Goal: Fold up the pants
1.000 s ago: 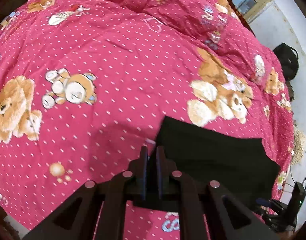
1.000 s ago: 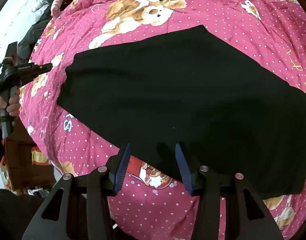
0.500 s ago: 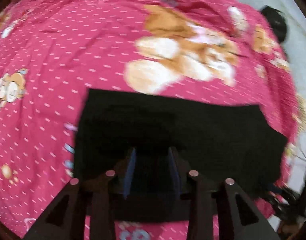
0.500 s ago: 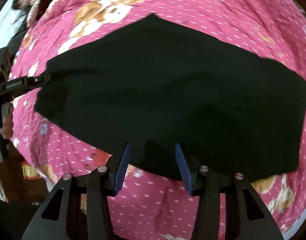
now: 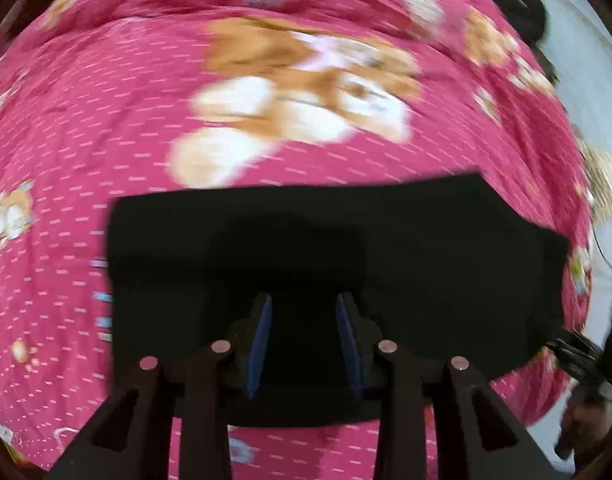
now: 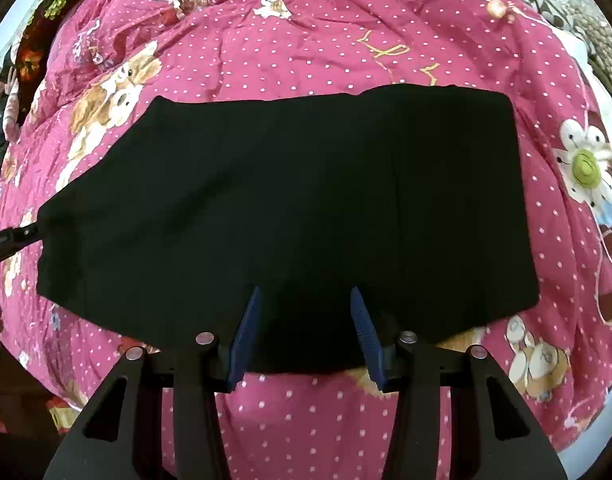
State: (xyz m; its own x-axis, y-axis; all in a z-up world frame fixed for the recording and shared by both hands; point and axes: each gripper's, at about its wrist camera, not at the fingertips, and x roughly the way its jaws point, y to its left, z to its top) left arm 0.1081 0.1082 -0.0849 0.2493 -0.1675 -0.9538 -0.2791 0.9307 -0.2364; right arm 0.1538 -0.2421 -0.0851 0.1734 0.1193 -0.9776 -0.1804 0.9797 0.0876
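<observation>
From the left wrist camera, the left gripper [image 5: 304, 340] has its blue-lined fingers [image 5: 261, 340] spread apart with nothing between them; they hover over the near part of the black pants [image 5: 385, 264]. The pants lie flat as a folded dark rectangle on the pink bedspread [image 5: 106, 100], which is dotted white and printed with teddy bears [image 5: 298, 92]. This view is smeared by motion, so the cloth's edges look soft. At the far right edge the right gripper [image 5: 585, 364] and the hand [image 5: 585, 428] holding it show dimly beside the bed, just past the pants' right end; from here I cannot tell how its jaws stand.

From the right wrist camera, the right gripper [image 6: 306, 328] is also released, its ribbed blue fingers [image 6: 365, 332] wide apart and empty above the near edge of the pants [image 6: 290, 208]. The garment lies spread across the middle of the bedspread [image 6: 306, 40], its far edge fairly straight, its left end slanting down to a corner. The left gripper's tip [image 6: 14, 238] reaches in from the left edge, right at that left corner. A white flower print [image 6: 585, 164] sits on the quilt to the right of the pants.
</observation>
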